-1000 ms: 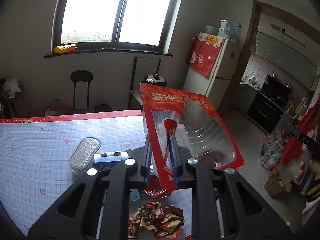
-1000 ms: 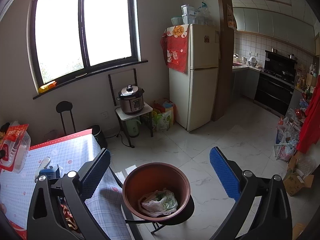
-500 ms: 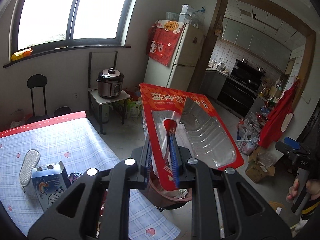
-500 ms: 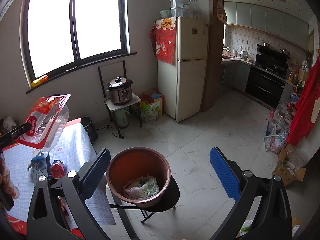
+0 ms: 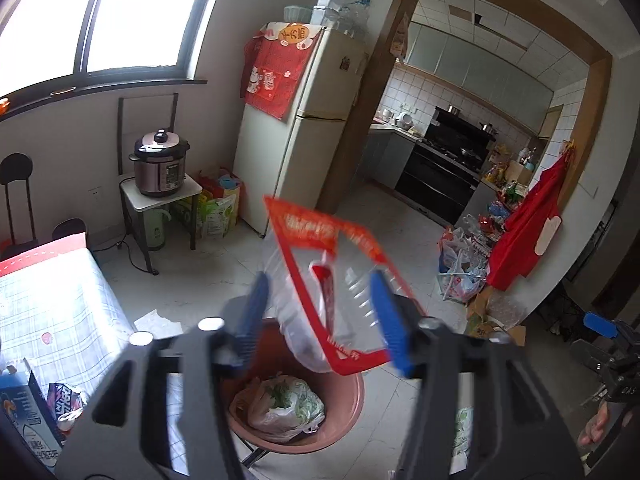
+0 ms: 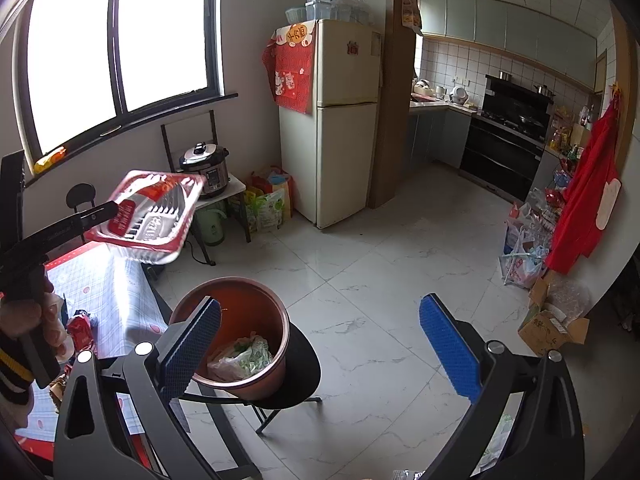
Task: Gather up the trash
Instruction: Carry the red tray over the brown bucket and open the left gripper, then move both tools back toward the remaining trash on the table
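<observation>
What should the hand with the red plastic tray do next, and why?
Probably just let the tray fall, then swing back to the table. The left gripper has its jaws opening, with the tray between them, above the brown bin. Wrappers are on the table, and the right gripper is open and empty.

Both black grippers are showing blue ribbed pads (image 6: pixel 448 344) and silver screws (image 6: pixel 493 347). Beside the desk (image 6: pixel 116 292), a dark sleeve (image 6: pixel 12 372) is wearing yellow and white stripes.

Checked table (image 6: pixel 116 292) — carton (image 5: pixel 24 412), red wrapper (image 6: pixel 80 330).
</observation>
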{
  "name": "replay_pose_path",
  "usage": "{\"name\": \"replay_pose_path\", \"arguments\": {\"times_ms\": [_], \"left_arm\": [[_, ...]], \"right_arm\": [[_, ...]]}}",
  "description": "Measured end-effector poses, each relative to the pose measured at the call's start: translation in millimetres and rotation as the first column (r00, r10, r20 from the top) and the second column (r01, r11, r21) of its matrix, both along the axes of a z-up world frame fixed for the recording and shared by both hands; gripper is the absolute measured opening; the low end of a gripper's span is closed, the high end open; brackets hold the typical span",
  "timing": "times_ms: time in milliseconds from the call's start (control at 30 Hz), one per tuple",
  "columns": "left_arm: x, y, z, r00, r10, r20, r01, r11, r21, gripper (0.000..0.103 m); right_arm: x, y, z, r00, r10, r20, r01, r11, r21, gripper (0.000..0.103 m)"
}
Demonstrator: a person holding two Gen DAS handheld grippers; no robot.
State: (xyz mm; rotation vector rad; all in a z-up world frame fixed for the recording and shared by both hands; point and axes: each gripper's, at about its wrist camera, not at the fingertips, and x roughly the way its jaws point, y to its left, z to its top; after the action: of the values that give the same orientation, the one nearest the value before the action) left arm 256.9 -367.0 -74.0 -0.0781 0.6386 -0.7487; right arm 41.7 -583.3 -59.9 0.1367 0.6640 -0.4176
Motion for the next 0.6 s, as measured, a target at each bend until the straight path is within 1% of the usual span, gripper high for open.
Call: {"name": "replay_pose_path", "arguments": {"times_ms": [33, 67, 167, 267, 400, 500, 600], "left_arm": [[-2.4, 1.7, 3.1, 1.000, -0.001, 0.029, 0.001, 1.000, -0.006, 0.088], [-5.0, 4.0, 7.2, 0.999, -0.003, 0.053, 0.003, 1.000, -0.006, 0.090], [-8.2, 21.0, 19.4, 0.998, 0.012, 0.068, -0.012, 1.000, 0.006, 0.097], [-13.5, 51.9, 33.4, 0.994, 0.068, 0.082, -0.069, 0.997, 0.017, 0.097], [-21.2, 104.6, 47.7, 0.983, 0.161, 0.085, -0.165, 0.986, 0.036, 0.097], [-28.0, 150.1, 55.5, 0.968, 0.234, 0.085, -0.238, 0.970, 0.038, 0.097], [-39.1, 197.4, 60.8, 0.944, 0.316, 0.099, -0.321, 0.946, 0.047, 0.097]], "right_arm": [[-0.8, -0.1, -0.6, 1.000, -0.001, -0.001, 0.001, 1.000, 0.001, 0.097], [-0.9, 0.6, -0.5, 1.000, -0.001, 0.001, 0.001, 1.000, 0.001, 0.097], [2.8, 3.6, 2.6, 1.000, 0.008, 0.013, -0.008, 1.000, 0.003, 0.097], [10.6, 14.0, 5.6, 0.999, 0.037, 0.026, -0.037, 0.999, 0.002, 0.097], [26.1, 36.5, 10.5, 0.994, 0.098, 0.044, -0.098, 0.995, 0.003, 0.097], [37.6, 59.2, 12.7, 0.987, 0.152, 0.058, -0.153, 0.988, 0.009, 0.097], [50.9, 84.8, 14.8, 0.976, 0.209, 0.065, -0.210, 0.977, 0.017, 0.097]]}}
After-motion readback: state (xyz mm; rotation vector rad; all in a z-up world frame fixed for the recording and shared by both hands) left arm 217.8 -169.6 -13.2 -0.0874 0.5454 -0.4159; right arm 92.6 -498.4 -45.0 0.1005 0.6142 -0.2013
